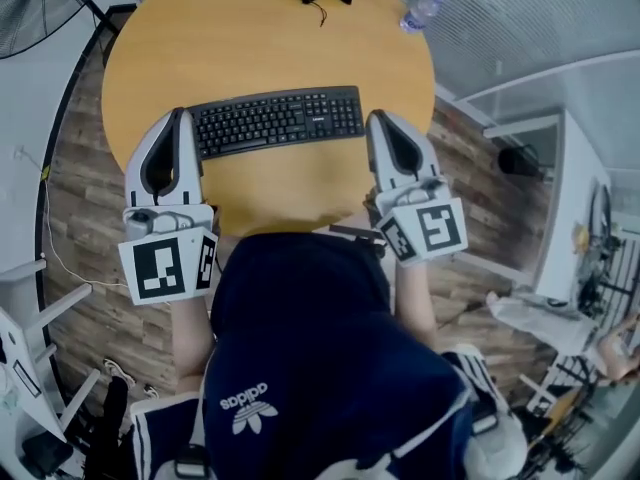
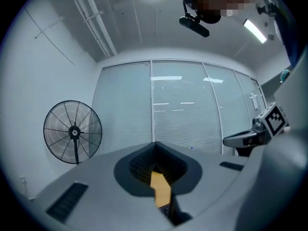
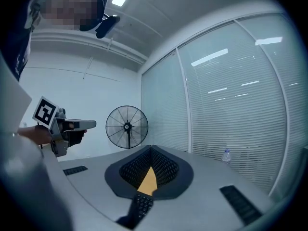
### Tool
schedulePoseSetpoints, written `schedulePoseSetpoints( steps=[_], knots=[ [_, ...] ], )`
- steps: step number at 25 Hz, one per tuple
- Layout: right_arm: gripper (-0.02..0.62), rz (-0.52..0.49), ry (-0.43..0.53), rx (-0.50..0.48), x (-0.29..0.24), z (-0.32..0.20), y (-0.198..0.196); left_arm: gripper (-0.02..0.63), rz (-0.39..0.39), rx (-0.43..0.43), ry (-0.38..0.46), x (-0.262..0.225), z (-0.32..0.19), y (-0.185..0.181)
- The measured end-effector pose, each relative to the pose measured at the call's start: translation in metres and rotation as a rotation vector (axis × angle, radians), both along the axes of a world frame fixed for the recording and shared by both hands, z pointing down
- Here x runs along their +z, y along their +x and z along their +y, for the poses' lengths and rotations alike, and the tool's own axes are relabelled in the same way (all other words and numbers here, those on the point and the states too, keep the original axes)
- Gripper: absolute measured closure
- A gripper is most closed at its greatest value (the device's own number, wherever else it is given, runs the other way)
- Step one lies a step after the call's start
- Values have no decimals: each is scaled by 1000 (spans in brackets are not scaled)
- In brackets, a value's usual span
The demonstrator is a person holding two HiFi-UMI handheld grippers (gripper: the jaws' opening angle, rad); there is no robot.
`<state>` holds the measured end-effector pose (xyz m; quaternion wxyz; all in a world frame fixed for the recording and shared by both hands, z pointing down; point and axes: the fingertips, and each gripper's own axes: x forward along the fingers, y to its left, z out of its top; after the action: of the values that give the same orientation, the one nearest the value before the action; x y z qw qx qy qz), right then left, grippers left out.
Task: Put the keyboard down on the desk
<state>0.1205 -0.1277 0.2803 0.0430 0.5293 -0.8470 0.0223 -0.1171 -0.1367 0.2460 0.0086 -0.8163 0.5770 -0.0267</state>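
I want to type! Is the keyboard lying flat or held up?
Lying flat: the keyboard rests keys-up on the yellow table, and the left hand-held gripper and right hand-held gripper are both shut, empty.

One keyboard, two tongs, one desk, one bottle, one fan

Black keyboard flat on round yellow desk, toward near edge
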Motion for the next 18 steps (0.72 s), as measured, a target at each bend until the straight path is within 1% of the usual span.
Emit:
schedulePoseSetpoints(
  steps=[3, 6, 8, 11, 13, 16, 18],
  knots=[
    [591, 16, 9, -3, -3, 14, -2, 603, 26, -4, -16, 5, 13, 0],
    [591, 0, 4, 0, -1, 24, -4, 604, 65, -10, -44, 17, 19, 0],
    [591, 0, -24, -1, 6, 29, -9, 604, 95, 21, -87, 27, 23, 8],
    [591, 31, -48, -35, 12, 28, -27, 604, 79, 87, -115, 35, 31, 24],
    [591, 24, -51, -40, 10, 29, -32, 604, 80, 88, -121, 38, 35, 31],
    [591, -5, -43, -32, 6, 35, -28, 604, 112, 81, -129, 40, 35, 40],
    [591, -6, -47, -25, 9, 40, -24, 604, 102, 95, -117, 37, 33, 49]
  ],
)
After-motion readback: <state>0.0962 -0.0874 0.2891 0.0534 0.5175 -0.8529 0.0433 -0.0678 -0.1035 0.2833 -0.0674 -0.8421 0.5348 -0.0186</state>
